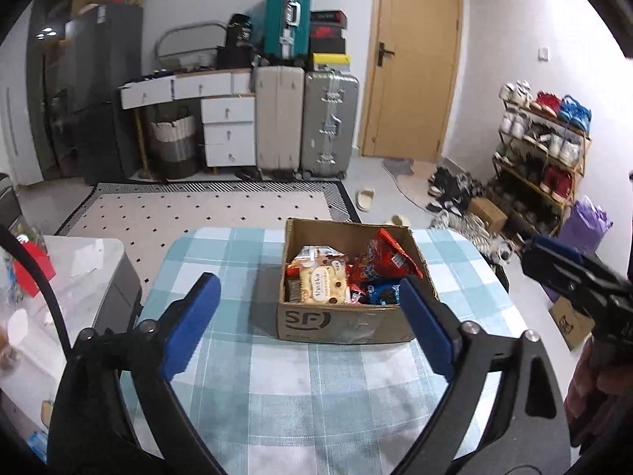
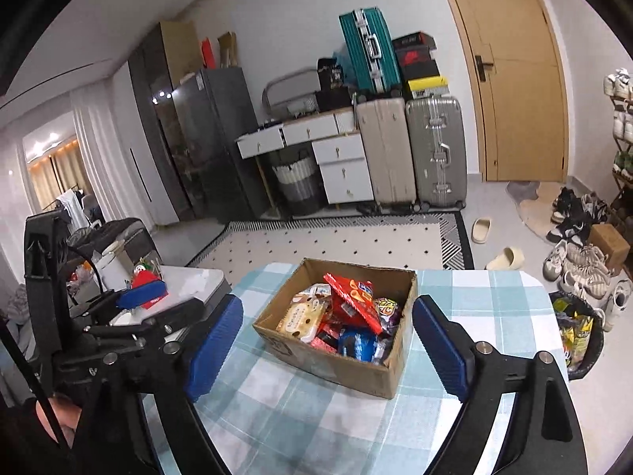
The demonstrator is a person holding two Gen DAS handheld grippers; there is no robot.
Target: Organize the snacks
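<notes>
An open cardboard box (image 1: 344, 326) (image 2: 336, 368) stands on the blue checked table (image 1: 277, 396) (image 2: 296, 415). It holds several snack packs: a white biscuit pack (image 1: 322, 287) (image 2: 302, 316), a red bag (image 1: 379, 261) (image 2: 352, 297) and a blue pack (image 1: 381, 293) (image 2: 358, 342). My left gripper (image 1: 308, 283) hangs open in front of the box, nothing between its blue pads. My right gripper (image 2: 326, 304) is open too, short of the box and empty. Each view catches the other tool at its edge: right fingers (image 1: 554, 255), left pads (image 2: 138, 297).
A low grey side table (image 1: 91, 261) (image 2: 190, 277) with clutter adjoins the table's left. A dark bin (image 2: 577, 332) with yellow bags sits at the right. Beyond lie a dotted rug (image 1: 205, 213), suitcases (image 1: 328, 122), a shoe rack (image 1: 542, 146) and loose shoes.
</notes>
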